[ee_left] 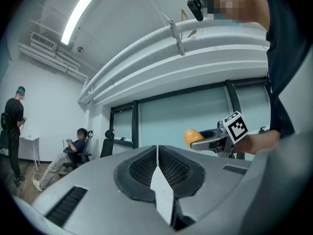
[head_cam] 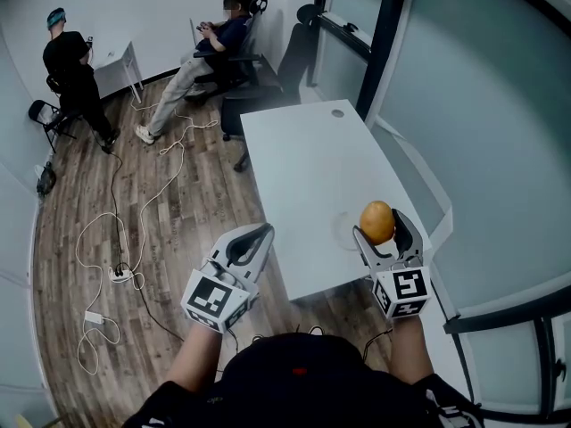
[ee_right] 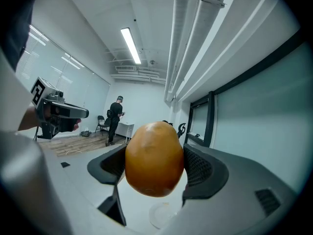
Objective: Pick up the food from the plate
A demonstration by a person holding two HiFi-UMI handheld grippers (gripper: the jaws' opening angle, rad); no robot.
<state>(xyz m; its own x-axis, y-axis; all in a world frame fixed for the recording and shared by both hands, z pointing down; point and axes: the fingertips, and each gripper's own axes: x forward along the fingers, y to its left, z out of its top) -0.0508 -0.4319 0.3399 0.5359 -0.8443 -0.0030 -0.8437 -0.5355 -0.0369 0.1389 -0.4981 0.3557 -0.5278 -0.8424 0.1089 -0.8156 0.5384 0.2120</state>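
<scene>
1. Table (head_cam: 303, 150): white, smooth, rectangular top. It lay under and ahead of the right gripper and to the right of the left gripper.

2. Left gripper (head_cam: 265, 231): grey shell with a black-and-white marker cube at its rear. It was held to the left of the table's near end, above the wood-plank floor (head_cam: 178, 239), and pointed forward. Its jaws were pressed together with nothing between them.

3. Right gripper (head_cam: 380, 227): same build. It was held above the table's near end, tilted forward and upward, with its jaws clenched on the food. The black pads (ee_right: 198, 166) had a fine cross-hatched grip surface.

4. Plate (head_cam: 341, 228): small, round, translucent and shallow. It sat on the table below the right gripper's jaws.

5. Food (ee_right: 154, 159): one egg-shaped piece, orange-yellow with a faintly mottled, smooth skin and a soft sheen. It was gripped at its two sides between the right gripper's pads. Its top and bottom stood out past them, and it was clear of the plate.
</scene>
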